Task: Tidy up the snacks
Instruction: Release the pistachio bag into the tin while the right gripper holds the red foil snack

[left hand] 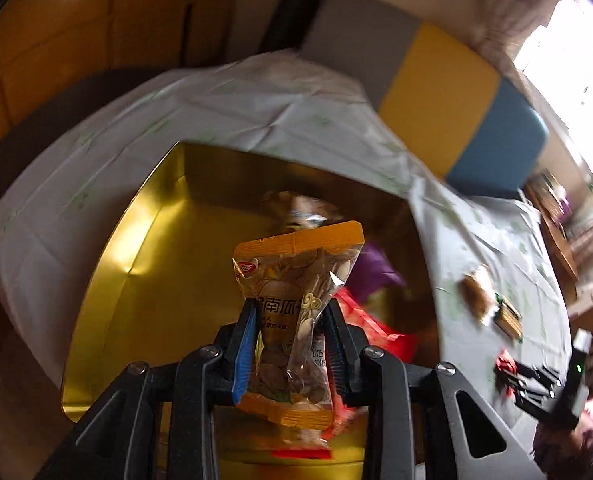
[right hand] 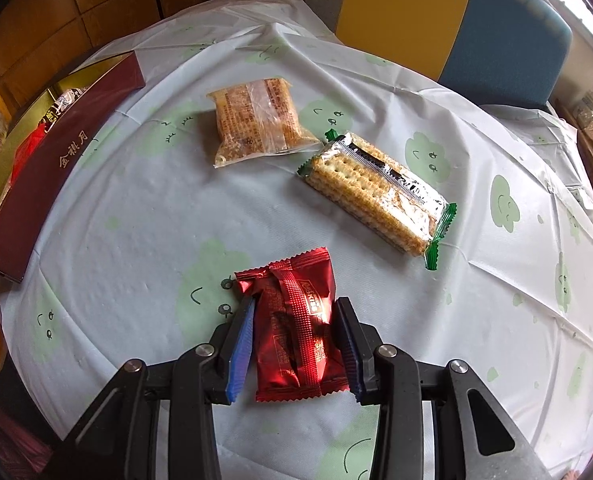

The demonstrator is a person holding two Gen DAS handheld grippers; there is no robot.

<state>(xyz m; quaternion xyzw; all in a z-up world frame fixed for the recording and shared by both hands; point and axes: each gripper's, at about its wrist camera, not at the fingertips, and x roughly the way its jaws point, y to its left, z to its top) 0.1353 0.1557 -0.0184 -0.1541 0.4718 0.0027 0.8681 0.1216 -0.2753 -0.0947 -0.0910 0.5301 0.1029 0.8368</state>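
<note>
My left gripper (left hand: 291, 304) is shut on an orange see-through packet of pumpkin seeds (left hand: 296, 256) and holds it upright over the open gold-lined box (left hand: 136, 280). Inside the box lie a purple packet (left hand: 370, 272), a red packet (left hand: 376, 328) and a blurred brown one (left hand: 296, 208). My right gripper (right hand: 296, 302) points down at the table, and its blue pads press both sides of a shiny red foil packet (right hand: 296, 332) that rests on the tablecloth. The box's maroon wall (right hand: 56, 160) shows at the left of the right wrist view.
On the cloud-print tablecloth (right hand: 136, 208) beyond the red packet lie a clear packet of brown cake (right hand: 256, 120) and a green-ended cracker pack (right hand: 376, 196). A grey, yellow and blue bench (left hand: 456, 100) runs behind the table. Wooden floor (right hand: 36, 8) lies off the left edge.
</note>
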